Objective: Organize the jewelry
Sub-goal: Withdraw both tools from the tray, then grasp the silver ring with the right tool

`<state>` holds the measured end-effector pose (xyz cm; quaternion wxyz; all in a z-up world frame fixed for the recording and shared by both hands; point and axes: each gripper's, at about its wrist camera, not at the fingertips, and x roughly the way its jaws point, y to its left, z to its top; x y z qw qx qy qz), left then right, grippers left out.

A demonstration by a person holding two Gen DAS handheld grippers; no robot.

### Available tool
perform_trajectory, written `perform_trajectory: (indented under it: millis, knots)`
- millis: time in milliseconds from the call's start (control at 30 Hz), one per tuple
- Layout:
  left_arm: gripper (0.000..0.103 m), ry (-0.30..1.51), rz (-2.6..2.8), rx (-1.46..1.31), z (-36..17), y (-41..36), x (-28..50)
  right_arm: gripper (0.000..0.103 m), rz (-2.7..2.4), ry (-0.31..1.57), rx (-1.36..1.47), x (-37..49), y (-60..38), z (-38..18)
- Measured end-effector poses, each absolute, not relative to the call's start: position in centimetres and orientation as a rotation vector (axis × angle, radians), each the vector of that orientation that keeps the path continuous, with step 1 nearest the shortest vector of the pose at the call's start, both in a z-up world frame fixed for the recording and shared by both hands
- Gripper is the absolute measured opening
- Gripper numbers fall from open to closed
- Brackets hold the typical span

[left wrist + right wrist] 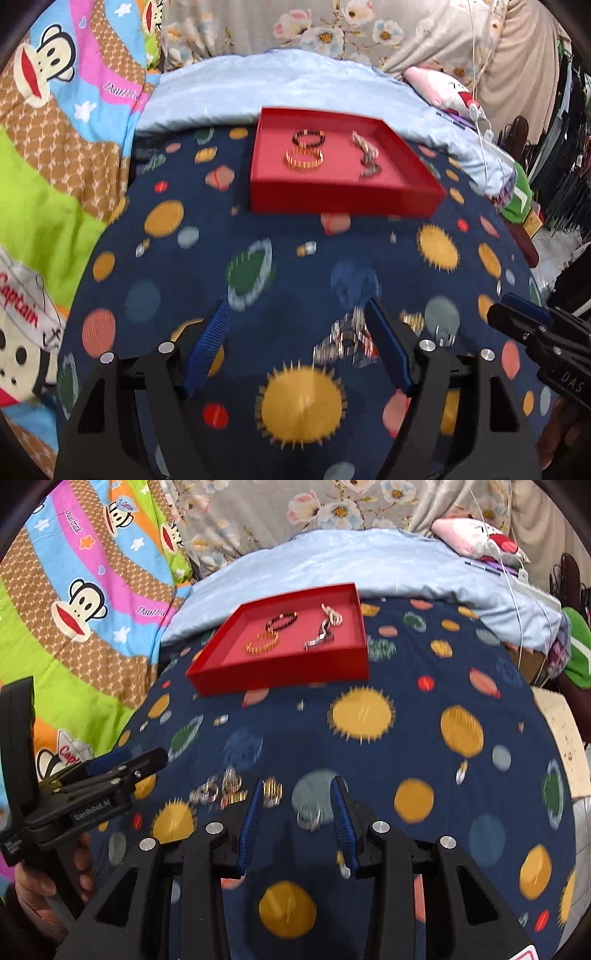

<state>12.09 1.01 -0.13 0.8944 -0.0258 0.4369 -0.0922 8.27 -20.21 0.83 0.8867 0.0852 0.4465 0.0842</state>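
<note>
A red tray [343, 201] on the space-print cloth holds a dark bead bracelet [309, 138], a gold bracelet [303, 158] and a silver chain [365, 153]. My left gripper [297, 315] is open above the cloth. A blurred heap of silver jewelry [347, 341] lies just inside its right finger, untouched. In the right wrist view the red tray [280, 672] is far left of centre. My right gripper [297, 799] is open, partly spread, over a small silver ring [308, 818] on the cloth. A gold piece [271, 792] and the silver heap [218, 790] lie to its left.
Both grippers are side by side: the right gripper [500, 310] at the right edge, the left gripper [147, 755] at the left, held by a hand [44, 878]. A pale blue pillow [288, 88] lies behind the tray, a cartoon quilt [55, 129] to the left.
</note>
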Motion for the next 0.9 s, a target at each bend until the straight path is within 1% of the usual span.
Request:
perform_trajectory:
  millis: [200,400,900]
  knots:
    - [0.073,0.957,-0.184,-0.05,-2.3,1.2,10.0,0.037,0.189,0.966,0.2,6.5,-19.6,-0.8]
    - [0.073,0.994,-0.17,-0.06,-3.7,1.3,9.1,0.037,0.211,0.993,0.225,6.7,-18.6,-2.0]
    - [0.073,1.014,-0.178,-0.068,-4.6,1.4,9.3,0.036,0.145,0.997,0.156,8.9,-18.5,-4.0]
